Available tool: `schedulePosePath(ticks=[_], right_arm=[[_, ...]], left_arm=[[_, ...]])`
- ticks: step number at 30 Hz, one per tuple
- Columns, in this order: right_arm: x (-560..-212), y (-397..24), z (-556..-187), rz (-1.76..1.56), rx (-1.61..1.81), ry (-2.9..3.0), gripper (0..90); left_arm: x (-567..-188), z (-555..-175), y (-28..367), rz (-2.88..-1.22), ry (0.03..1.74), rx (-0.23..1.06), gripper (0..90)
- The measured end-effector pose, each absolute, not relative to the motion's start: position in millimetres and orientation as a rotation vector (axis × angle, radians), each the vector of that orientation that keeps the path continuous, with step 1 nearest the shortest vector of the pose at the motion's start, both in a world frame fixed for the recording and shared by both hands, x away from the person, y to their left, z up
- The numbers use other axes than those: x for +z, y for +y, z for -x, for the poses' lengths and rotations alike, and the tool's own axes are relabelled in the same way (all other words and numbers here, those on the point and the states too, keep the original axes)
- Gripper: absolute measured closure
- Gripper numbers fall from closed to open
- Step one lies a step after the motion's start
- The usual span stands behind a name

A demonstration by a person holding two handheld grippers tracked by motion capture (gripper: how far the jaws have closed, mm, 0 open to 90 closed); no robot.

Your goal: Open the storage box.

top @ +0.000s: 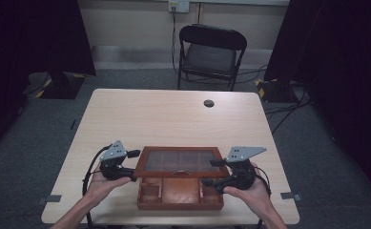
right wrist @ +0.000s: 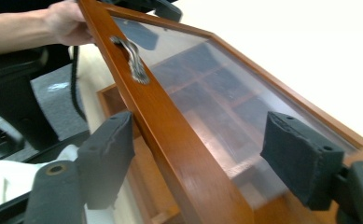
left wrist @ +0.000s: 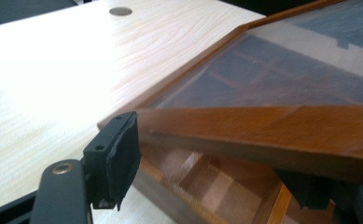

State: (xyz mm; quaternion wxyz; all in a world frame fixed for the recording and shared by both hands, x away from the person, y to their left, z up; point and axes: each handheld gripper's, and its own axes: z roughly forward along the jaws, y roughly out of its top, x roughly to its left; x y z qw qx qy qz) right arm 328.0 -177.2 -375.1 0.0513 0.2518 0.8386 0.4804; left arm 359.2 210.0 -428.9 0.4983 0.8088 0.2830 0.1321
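A wooden box (top: 180, 193) with a glass-paned lid (top: 183, 161) sits on the counter (top: 173, 119) near the person's edge, between the two grippers. The lid is raised at an angle, and its front rail hangs above the box's open compartments.

The left gripper (top: 126, 164) is at the lid's left corner. In the left gripper view its jaws straddle the lid's front rail (left wrist: 263, 128). One pad sits just beside the rail's end and the other is under the rail. Whether the pads press on the wood cannot be told.

The right gripper (top: 217, 171) is at the lid's right corner. In the right gripper view its jaws are spread wide with the lid's front rail (right wrist: 170, 140) between them. The left pad is just beside the rail and the right pad stands well apart from it over the glass. A metal handle (right wrist: 131, 58) sits on the rail farther along from these jaws. Beyond it the person's other hand (right wrist: 69, 23) is by the lid's far corner.
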Motion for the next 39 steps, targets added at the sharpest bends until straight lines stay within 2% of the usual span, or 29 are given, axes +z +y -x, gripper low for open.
schedulePosePath(ticks=[20, 24, 32, 39], right_arm=[[-379.1, -204.4, -348.3, -0.889, 1.447, 2.437, 17.8], [-384.1, -208.1, -357.7, -0.93, 1.462, 2.424, 21.9], [-382.6, -208.3, -369.0, -0.97, 1.541, 2.369, 32.6], [-384.2, -205.3, -380.5, -0.972, 1.558, 2.372, 34.8]], left_arm=[[-416.7, -369.4, 208.9, -1.927, 0.67, 0.294, 31.7], [-410.4, -375.5, 203.2, -1.953, 0.639, 0.3, 35.3], [-406.1, -386.6, 197.1, -1.942, 0.658, 0.277, 33.7], [-408.0, -393.5, 196.0, -1.909, 0.663, 0.262, 33.9]])
